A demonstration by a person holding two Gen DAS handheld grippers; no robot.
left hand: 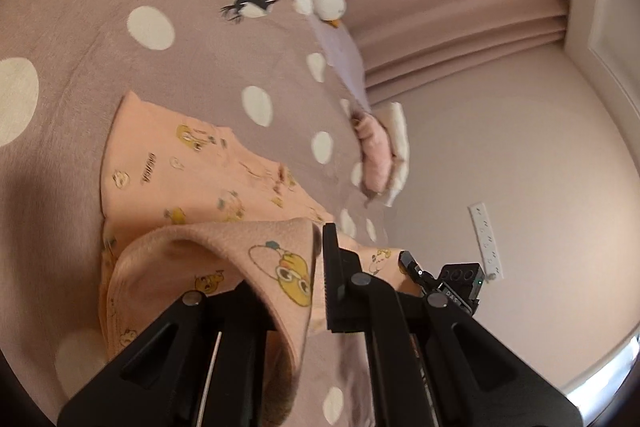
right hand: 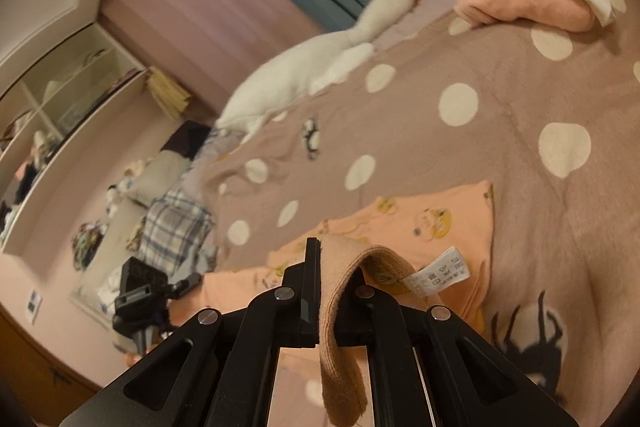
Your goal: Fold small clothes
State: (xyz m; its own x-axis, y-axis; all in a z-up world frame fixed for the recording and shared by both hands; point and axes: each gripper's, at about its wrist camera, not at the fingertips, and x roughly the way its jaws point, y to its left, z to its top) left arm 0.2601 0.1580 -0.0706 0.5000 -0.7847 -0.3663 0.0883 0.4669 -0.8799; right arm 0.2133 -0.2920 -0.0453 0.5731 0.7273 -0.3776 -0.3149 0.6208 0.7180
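Peach cotton child's garment with yellow cartoon print (left hand: pixel 192 171), on dotted mauve bedspread (left hand: pixel 80 27): left tongs (left hand: pixel 320 267) and right tongs (right hand: pixel 320 275) each pinch one lifted edge, apparently for folding over.

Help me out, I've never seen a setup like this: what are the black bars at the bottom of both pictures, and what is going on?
Those bars are two hand-held grippers; a person carries one in each hand. Each picture comes from a wide-angle camera on one gripper, looking along its fingers. One view shows the left gripper, the other the right gripper. Both are shut on an edge of the same peach garment printed with yellow cartoon figures, lifting that edge over the rest of it, apparently to fold it. It lies on a polka-dot blanket. Further back are a white plush goose and some folded clothes.
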